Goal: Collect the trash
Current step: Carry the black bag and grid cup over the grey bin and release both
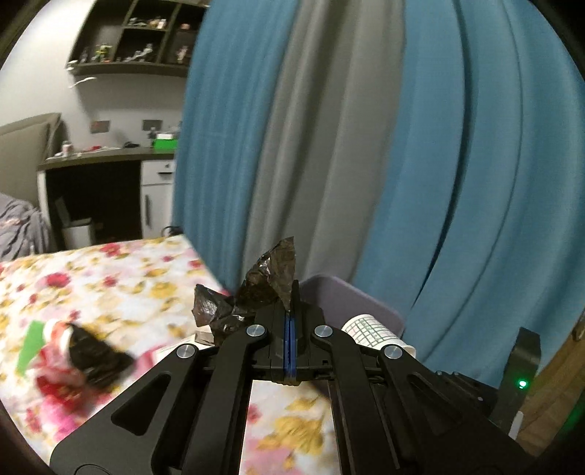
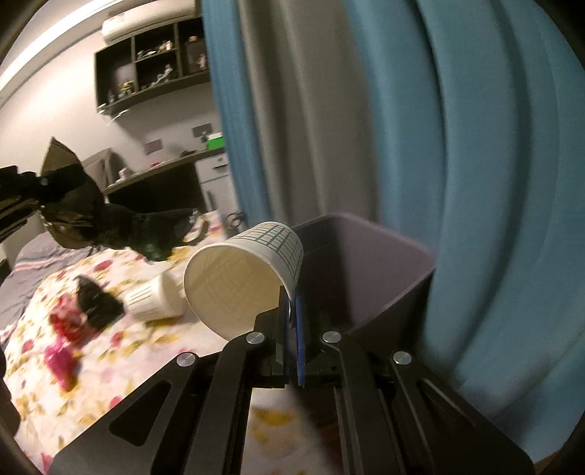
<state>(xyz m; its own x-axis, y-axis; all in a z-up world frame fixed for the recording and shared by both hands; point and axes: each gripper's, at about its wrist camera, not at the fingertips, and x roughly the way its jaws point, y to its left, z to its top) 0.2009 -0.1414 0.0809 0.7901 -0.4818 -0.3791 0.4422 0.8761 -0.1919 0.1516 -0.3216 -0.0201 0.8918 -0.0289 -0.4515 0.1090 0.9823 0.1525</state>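
Left tongs (image 1: 290,310): black w/ blue pad strips, silver rivets. Wrapper (image 1: 256,288) in them: dark brown-black, glossy, crinkled. Right tongs (image 2: 291,307): same black/blue. Paper cup (image 2: 245,270): white w/ thin green-grey grid lines outside, plain cream-white inside. 2nd cup (image 2: 153,296) on bed: white, same grid. Bin (image 2: 365,263): dull purple-grey. Bedsheet (image 1: 120,277): white-pink w/ red, pink & yellow flowers. Curtain (image 1: 457,164): blue panels w/ grey stripe between. Another wrapper (image 1: 97,356) on bed: black w/ red-white end. Green slip (image 1: 31,343) beside it. Box (image 1: 166,140) on far bench: bright green. Shelves (image 1: 139,33): dark brown. Wall: white.
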